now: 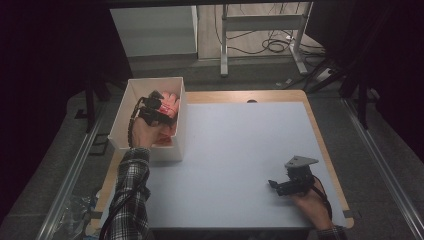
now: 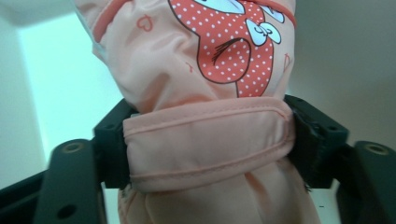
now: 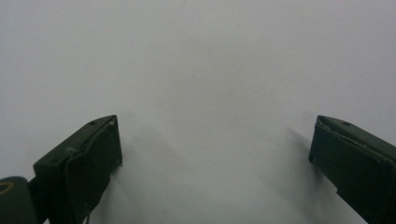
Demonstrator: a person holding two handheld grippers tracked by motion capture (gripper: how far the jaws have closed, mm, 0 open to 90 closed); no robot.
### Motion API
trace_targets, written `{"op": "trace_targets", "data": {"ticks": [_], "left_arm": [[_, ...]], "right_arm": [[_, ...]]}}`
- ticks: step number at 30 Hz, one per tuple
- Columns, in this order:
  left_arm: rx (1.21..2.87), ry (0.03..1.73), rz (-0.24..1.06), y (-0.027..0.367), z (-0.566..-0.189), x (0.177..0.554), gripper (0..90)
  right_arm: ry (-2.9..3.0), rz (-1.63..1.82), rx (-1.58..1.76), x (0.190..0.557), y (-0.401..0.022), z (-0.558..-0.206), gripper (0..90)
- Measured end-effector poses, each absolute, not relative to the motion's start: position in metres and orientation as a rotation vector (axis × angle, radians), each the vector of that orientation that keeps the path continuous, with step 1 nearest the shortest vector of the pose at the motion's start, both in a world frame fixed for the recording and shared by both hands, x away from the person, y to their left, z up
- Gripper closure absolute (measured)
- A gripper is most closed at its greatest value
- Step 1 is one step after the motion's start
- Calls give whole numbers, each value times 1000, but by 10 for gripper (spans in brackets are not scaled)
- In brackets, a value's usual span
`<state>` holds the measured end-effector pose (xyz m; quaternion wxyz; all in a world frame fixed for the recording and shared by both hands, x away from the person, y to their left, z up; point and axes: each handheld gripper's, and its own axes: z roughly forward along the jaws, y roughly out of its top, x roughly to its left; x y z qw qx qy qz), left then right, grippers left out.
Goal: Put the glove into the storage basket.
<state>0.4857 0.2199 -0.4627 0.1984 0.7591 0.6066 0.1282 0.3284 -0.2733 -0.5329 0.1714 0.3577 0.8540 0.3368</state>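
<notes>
Mitten [image 2: 205, 93] sits in the white box [image 1: 176, 150] at the table's [image 1: 235, 160] 10 o'clock corner, seen from the high view. Fabric is peach, with a red dotted print and a stitched strap band across the wrist.

Left gripper [image 1: 159, 111] reaches down into the box. In the left gripper view its 2 black jaws press the strap band from 9 and 3 o'clock, and the band fills the gap between them. Grip is on the mitten at its wrist. Box walls show pale behind the mitten in that view.

Right gripper [image 1: 274, 185] rests on the table near its 4 o'clock edge, well apart from the box, pointing toward 9 o'clock. In the right gripper view its 2 jaws stand wide, with bare white table surface between them. A grey plate [image 1: 300, 162] tops this gripper.

Left sleeve [image 1: 131, 190] is plaid.
</notes>
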Motion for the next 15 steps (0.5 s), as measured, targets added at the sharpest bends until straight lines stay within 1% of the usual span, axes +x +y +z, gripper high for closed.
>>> {"op": "trace_targets", "data": {"ticks": [2,6,11,13,15], "left_arm": [[2124,1683,348,222,-460,484,226],[2110,1649,345,232,-445,475,184],[2087,1622,330,245,-432,464,183],[2090,1614,315,247,-435,461,189],[2092,1621,319,247,-442,462,213]], "right_arm": [[2424,956,1015,328,-273,-533,27],[2424,956,1016,328,-273,-533,27],[2424,956,1016,328,-273,-533,27],[2424,956,1016,328,-273,-533,27],[2425,956,1016,328,-273,-533,27]]}}
